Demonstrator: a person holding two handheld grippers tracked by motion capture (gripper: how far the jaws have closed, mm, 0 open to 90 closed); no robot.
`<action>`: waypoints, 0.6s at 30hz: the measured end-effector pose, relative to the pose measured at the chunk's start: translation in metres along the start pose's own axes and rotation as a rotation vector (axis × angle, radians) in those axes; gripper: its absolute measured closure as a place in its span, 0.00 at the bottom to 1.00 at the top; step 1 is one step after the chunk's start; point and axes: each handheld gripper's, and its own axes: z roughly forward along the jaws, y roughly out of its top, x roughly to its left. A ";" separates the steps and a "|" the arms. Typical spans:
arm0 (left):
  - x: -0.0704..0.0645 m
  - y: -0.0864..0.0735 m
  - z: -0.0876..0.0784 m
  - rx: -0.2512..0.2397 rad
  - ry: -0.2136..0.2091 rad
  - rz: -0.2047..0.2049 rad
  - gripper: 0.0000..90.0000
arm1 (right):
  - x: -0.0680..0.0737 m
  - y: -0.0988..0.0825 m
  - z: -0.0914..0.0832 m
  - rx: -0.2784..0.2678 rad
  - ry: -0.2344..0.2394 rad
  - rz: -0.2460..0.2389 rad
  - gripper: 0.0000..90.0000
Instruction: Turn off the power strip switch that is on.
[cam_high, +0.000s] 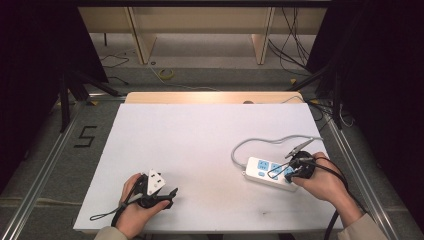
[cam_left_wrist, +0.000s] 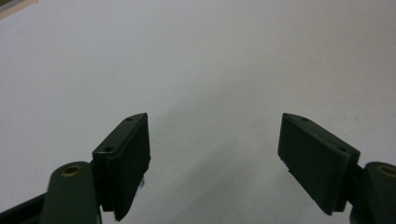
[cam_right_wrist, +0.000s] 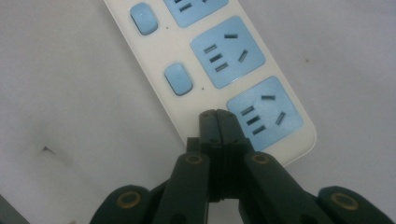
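Nearest the person, the left gripper (cam_high: 161, 192) rests low on the white counter (cam_high: 200, 145) at the front left, its jaws wide apart with nothing between them, well away from the work. At the front right, the right gripper (cam_right_wrist: 218, 122) has its jaws pressed together, tips down on the near end of the power strip (cam_high: 270, 172). They sit where that end's switch button would be, beside the last blue socket (cam_right_wrist: 264, 114). The step in hand looks like pressing that switch with the closed tips. The next move likely calls for a short, straight push down and then a clean lift, without sliding the strip. Farther off, the strip's grey cord (cam_high: 260, 142) loops back across the counter.
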 end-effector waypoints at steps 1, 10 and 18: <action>0.000 0.000 0.000 0.000 0.000 0.000 0.28 | 0.000 0.000 0.000 0.000 0.000 0.000 1.00; 0.000 0.000 0.000 0.001 0.000 0.002 0.28 | 0.000 0.000 0.001 0.003 -0.002 -0.006 1.00; 0.000 0.000 0.000 0.001 0.000 0.002 0.28 | 0.001 0.001 0.002 0.011 -0.001 -0.004 1.00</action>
